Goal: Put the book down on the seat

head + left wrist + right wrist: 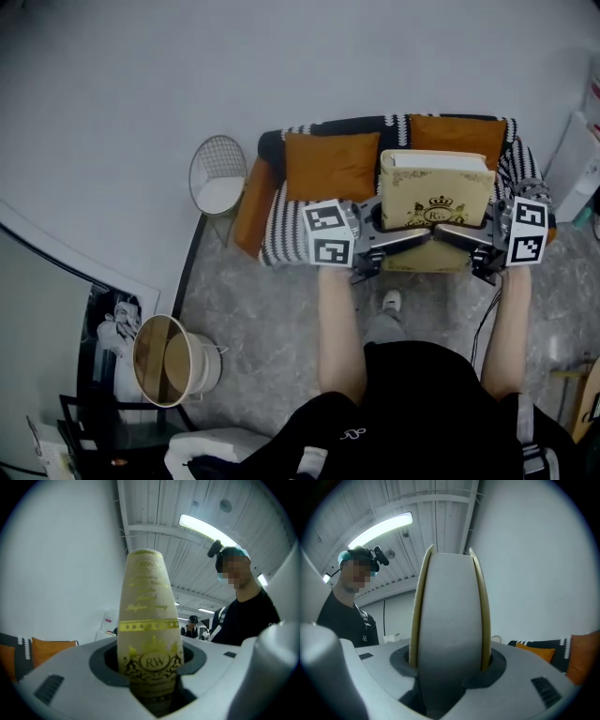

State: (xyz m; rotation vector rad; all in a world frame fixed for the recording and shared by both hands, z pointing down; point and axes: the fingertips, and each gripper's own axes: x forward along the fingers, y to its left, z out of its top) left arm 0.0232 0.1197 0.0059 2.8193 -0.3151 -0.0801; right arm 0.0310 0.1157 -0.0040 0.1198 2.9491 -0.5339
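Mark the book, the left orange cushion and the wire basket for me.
book (pixel 436 187), head view, front cover.
left orange cushion (pixel 319 167), head view, middle of face.
wire basket (pixel 217 159), head view, inner wire wall.

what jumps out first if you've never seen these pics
A thick cream hardcover book with a gold crest stands upright at centre, gripped by the left gripper and right gripper over the black-and-white striped sofa. Two orange cushions lean against the sofa's back, and a white wire basket stands beside it at the head view's left.
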